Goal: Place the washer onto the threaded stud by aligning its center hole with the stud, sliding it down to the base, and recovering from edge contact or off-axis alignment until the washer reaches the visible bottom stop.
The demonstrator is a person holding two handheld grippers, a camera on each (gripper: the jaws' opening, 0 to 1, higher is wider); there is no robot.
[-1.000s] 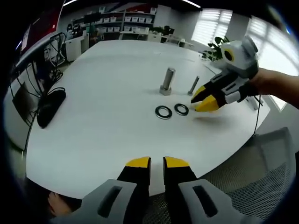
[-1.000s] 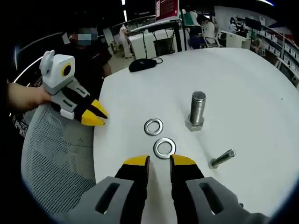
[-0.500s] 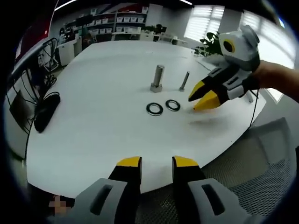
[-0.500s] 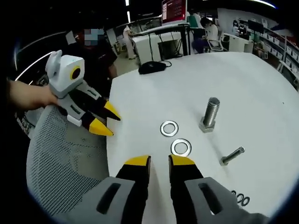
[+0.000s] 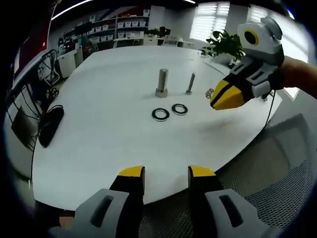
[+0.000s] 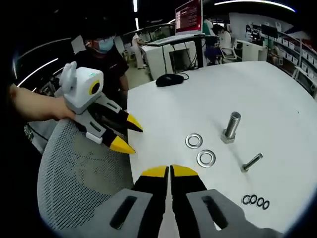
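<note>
Two washers (image 6: 200, 149) lie flat on the bench (image 6: 277, 104) just beside the upright stud (image 6: 231, 127). The right claw (image 6: 170, 171) is closed and empty, the left claw (image 5: 166, 172) spread, empty. A flat washer may be pushed away instead of gripped.

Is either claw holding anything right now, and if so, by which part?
Nothing is held. The left claw is open and empty, the right claw shut on nothing. Both washers lie on the table.

Bare table (image 5: 109, 124) around washers (image 5: 160, 114)
</note>
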